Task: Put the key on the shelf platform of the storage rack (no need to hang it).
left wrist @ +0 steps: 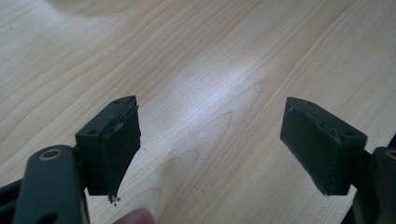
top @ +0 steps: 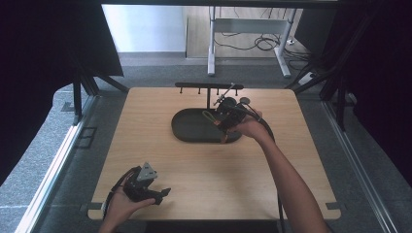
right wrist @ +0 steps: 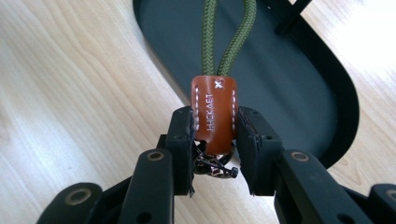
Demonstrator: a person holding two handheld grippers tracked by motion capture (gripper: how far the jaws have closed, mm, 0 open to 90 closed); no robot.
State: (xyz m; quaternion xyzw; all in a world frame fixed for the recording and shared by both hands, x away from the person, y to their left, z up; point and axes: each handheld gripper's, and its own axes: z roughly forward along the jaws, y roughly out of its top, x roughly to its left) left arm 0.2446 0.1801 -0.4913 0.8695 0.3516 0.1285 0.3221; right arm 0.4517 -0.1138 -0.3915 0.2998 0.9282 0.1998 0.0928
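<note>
— Right gripper view first: what is between the jaws?

— A key strap. The right gripper pinches its brown leather tab from both sides, with white stitching and stamped lettering facing the camera. A green cord loop runs up out of the tab, and some dark metal hardware hangs just below it, between the jaws.

— Where is that over the table?

— Above the near edge of a black oval tray. Most of the cord lies over the tray's floor, while the tab itself hangs about at the rim, where the tray meets the wooden table.

— Does the high view agree?

— Yes. The right gripper is held over the right part of the tray, and the cord shows as a small green loop beside it. Just behind the tray stands a black rack with a crossbar and small pegs hanging from it. The right forearm reaches in from the bottom right.

— And the other hand?

— The left gripper is near the front left corner of the table, well apart from the tray. In the left gripper view its jaws are spread wide, nothing between them, bare wood underneath. A fingertip peeks in at the bottom edge.
</note>
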